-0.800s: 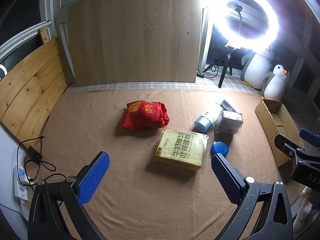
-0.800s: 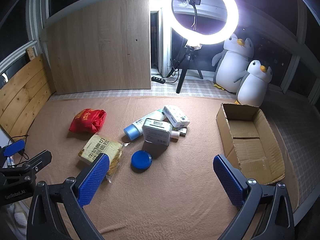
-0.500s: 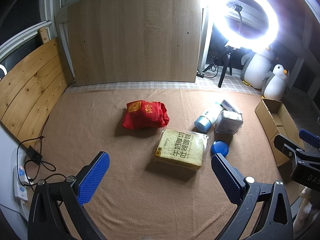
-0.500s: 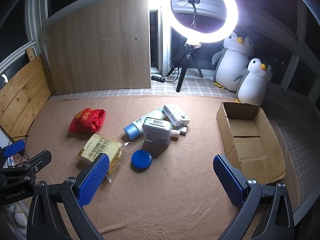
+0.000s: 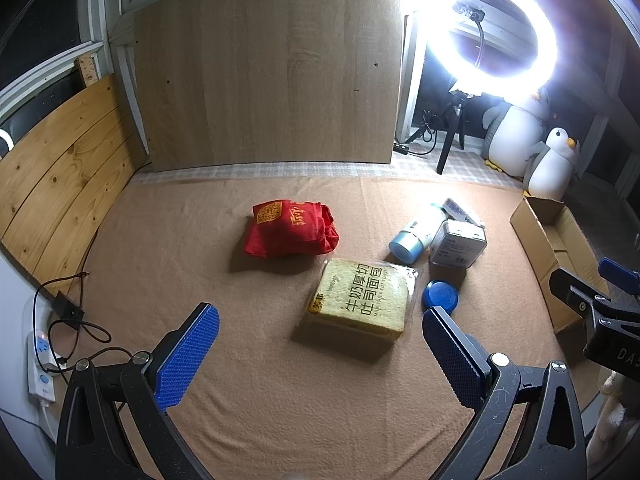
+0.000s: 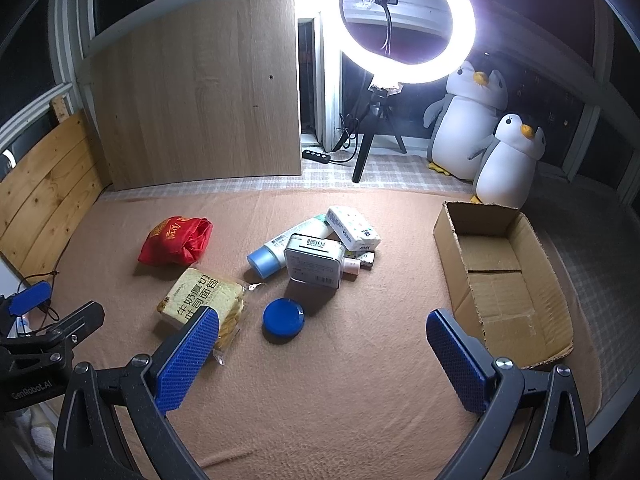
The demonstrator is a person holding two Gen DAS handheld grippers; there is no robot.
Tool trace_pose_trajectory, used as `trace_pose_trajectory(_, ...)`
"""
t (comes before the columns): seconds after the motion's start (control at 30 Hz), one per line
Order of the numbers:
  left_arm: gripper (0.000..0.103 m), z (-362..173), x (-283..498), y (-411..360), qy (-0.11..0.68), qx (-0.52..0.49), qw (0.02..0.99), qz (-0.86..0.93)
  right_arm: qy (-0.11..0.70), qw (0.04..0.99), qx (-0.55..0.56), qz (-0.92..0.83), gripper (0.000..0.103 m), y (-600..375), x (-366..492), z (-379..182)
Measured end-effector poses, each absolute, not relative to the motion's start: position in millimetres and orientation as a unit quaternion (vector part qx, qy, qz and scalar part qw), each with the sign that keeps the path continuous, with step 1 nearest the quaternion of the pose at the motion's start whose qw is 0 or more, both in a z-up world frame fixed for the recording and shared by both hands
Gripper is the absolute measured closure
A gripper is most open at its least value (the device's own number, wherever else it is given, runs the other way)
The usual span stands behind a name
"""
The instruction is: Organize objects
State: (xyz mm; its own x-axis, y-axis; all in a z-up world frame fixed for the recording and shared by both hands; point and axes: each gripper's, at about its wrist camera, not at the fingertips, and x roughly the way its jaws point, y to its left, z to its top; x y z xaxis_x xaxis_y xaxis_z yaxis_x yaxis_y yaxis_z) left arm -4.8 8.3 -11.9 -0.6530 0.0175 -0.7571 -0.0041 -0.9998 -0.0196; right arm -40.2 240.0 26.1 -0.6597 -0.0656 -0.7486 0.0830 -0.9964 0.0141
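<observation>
On the brown blanket lie a red bag [image 5: 291, 227] [image 6: 176, 236], a bread loaf pack [image 5: 362, 298] [image 6: 202, 298], a blue round lid [image 5: 440, 296] [image 6: 283, 317], a blue-capped white bottle [image 5: 416, 234] [image 6: 286, 244], a white tin box [image 5: 458, 244] [image 6: 316, 260] and a tissue pack [image 6: 352, 227]. An open cardboard box [image 6: 504, 272] [image 5: 552, 248] stands at the right. My left gripper [image 5: 320, 352] is open and empty, hovering near the bread. My right gripper [image 6: 322, 354] is open and empty, in front of the lid.
A ring light on a tripod [image 6: 404, 20] and two plush penguins [image 6: 508, 160] stand at the back. A wooden board [image 5: 268, 72] leans on the back wall. A power strip with cables [image 5: 40, 364] lies at the left edge.
The views barely shift; the right gripper has crept slightly. Both grippers stay open and no object has moved.
</observation>
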Motion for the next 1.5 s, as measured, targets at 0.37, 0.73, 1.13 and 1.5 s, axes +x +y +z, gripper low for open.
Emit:
trace_pose_trajectory(0.37, 0.000, -12, -5, 10, -0.008, -0.417, 0.005, 0.909, 0.009, 0.041, 0.411, -0.911, 0.000, 241, -40, 25)
trace_pose_trajectory(0.73, 0.000, -16, -7, 10, -0.008, -0.419, 0.005, 0.908, 0.005, 0.040, 0.416, -0.908, 0.000, 242, -43, 23)
trace_pose_trajectory(1.13, 0.000, -29, -24, 8, -0.004, -0.436, 0.010, 0.900, -0.003, 0.044, 0.430, -0.902, 0.000, 243, -53, 14)
trace_pose_trajectory(1.5, 0.000, -52, -60, 6, -0.004, -0.458, 0.016, 0.889, -0.027, 0.054, 0.462, -0.885, 0.000, 249, -67, -5)
